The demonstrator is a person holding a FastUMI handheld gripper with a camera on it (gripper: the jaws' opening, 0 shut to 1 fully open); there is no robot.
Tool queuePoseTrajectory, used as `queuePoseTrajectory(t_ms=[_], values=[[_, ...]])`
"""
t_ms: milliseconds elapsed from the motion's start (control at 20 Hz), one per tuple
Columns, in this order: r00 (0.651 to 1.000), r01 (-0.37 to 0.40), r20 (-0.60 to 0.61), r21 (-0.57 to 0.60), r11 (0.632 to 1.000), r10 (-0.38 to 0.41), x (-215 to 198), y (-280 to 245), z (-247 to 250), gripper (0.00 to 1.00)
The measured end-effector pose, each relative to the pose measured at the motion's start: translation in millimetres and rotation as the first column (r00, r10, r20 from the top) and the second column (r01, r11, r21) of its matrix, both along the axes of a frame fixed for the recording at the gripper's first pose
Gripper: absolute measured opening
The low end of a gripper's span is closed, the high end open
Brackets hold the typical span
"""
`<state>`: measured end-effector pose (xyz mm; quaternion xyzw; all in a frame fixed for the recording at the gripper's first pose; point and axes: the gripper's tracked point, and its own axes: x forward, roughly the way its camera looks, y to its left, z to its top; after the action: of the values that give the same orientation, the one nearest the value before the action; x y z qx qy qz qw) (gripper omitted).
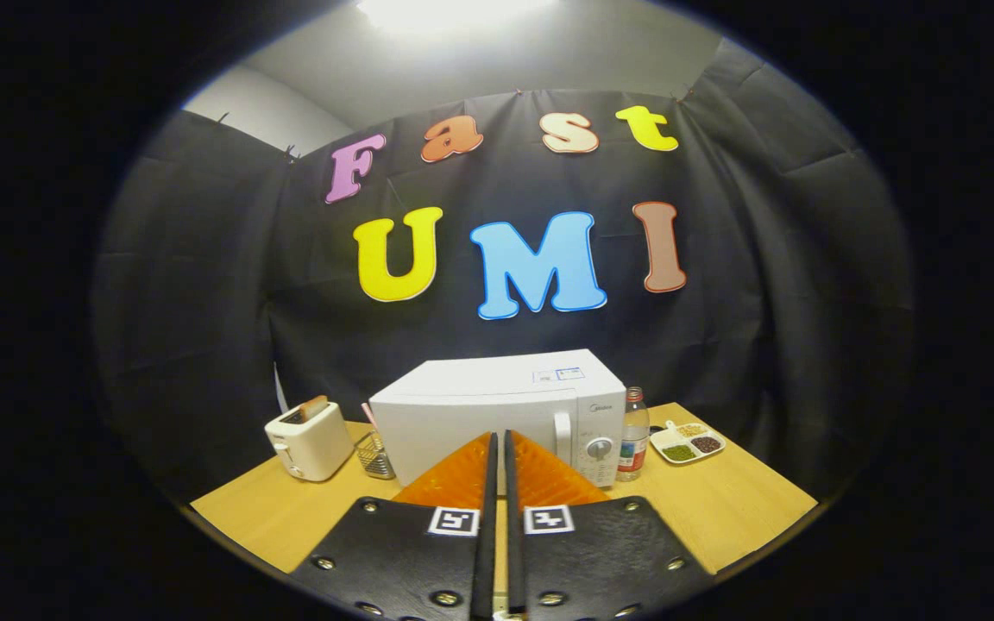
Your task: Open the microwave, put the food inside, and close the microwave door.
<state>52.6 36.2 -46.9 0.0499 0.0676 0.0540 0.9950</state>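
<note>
1. The white box-shaped microwave (497, 405) stands on the pale wooden table (747, 509), door closed.
2. The gripper (498, 444) hangs before the microwave's door, jaws pressed nearly together, holding nothing.
3. A divided white dish of food (688, 442) lies right of the microwave, beyond a clear plastic bottle (633, 435).
4. A cream toaster (309, 440) sits left of the microwave.

Wooden desk (721, 509). White microwave (497, 405) at far middle, door shut. Left of it a wire basket (374, 454), then a white toaster (309, 440). Right of it a bottle (633, 434), then a divided dish (687, 442) with food.
</note>
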Motion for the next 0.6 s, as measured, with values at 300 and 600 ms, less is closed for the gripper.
queuePoseTrajectory(t_ms=[300,600], values=[[0.998,0.04,0.051,-0.015,0.999,-0.039,-29,-10,12,0.98],[0.995,0.039,0.093,-0.061,0.997,-0.033,-51,-14,18,0.98]])
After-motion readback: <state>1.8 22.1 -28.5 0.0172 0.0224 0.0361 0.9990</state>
